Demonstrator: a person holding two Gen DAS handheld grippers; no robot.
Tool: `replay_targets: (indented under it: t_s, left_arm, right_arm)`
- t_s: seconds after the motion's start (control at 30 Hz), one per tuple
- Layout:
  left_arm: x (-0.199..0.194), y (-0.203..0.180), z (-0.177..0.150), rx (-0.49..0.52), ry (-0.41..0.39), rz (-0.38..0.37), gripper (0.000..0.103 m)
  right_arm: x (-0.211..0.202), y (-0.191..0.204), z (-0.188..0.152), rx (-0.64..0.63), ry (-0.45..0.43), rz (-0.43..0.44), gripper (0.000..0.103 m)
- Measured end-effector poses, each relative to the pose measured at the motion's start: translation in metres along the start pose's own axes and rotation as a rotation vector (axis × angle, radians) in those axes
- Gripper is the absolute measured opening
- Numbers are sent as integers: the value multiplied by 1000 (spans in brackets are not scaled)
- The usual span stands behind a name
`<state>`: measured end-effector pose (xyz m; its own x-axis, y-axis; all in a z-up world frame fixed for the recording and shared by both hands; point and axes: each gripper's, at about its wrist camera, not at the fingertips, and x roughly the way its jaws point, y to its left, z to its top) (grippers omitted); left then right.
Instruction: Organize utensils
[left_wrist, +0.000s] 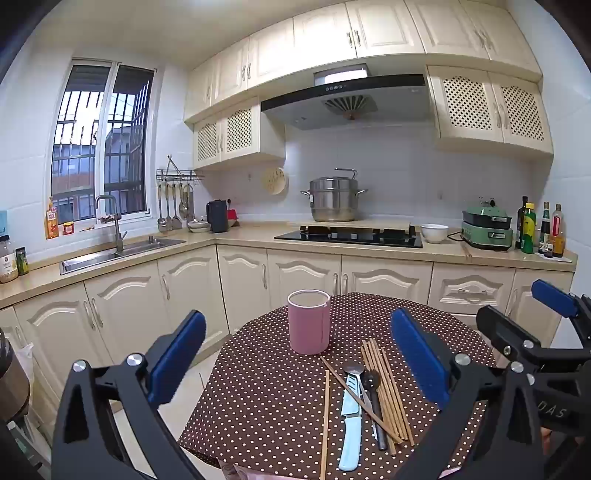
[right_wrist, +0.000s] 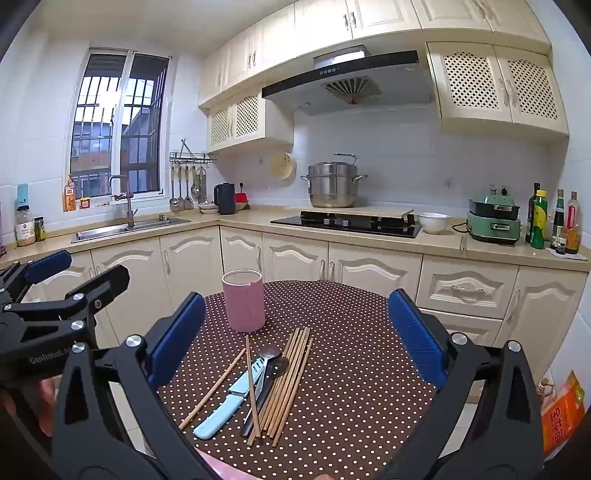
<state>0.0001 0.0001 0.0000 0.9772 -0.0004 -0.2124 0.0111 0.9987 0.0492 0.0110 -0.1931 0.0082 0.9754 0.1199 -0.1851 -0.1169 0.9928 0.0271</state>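
A pink cylindrical holder (left_wrist: 308, 321) (right_wrist: 243, 301) stands upright on the round table with a brown polka-dot cloth (left_wrist: 266, 398) (right_wrist: 351, 369). In front of it lie several wooden chopsticks (left_wrist: 386, 391) (right_wrist: 288, 384), a light-blue-handled knife (left_wrist: 350, 424) (right_wrist: 221, 410) and two spoons (left_wrist: 371, 380) (right_wrist: 271, 360) in a loose pile. My left gripper (left_wrist: 299, 358) is open and empty, held above the table's near side. My right gripper (right_wrist: 295, 339) is open and empty above the pile. Each gripper shows at the edge of the other's view (left_wrist: 528, 321) (right_wrist: 74, 277).
Kitchen counters with cream cabinets run behind the table, with a sink (left_wrist: 118, 251), a black hob (left_wrist: 349, 234) carrying a steel steamer pot (left_wrist: 334, 199), a white bowl (left_wrist: 434, 232), a green appliance (left_wrist: 487, 229) and bottles (left_wrist: 539, 232). An orange packet (right_wrist: 563, 413) sits low right.
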Motion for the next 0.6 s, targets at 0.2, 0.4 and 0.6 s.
replay_targets:
  t_s: [0.2, 0.4, 0.6]
  left_arm:
    - [0, 0, 0, -1, 1, -1, 98]
    - [0, 0, 0, -2, 2, -2, 98]
    - [0, 0, 0, -3, 3, -1, 98]
  right_arm:
    - [1, 2, -1, -4, 2, 0, 97]
    - [3, 5, -7, -3, 3, 2, 97]
    - [6, 5, -6, -2, 9, 3, 97]
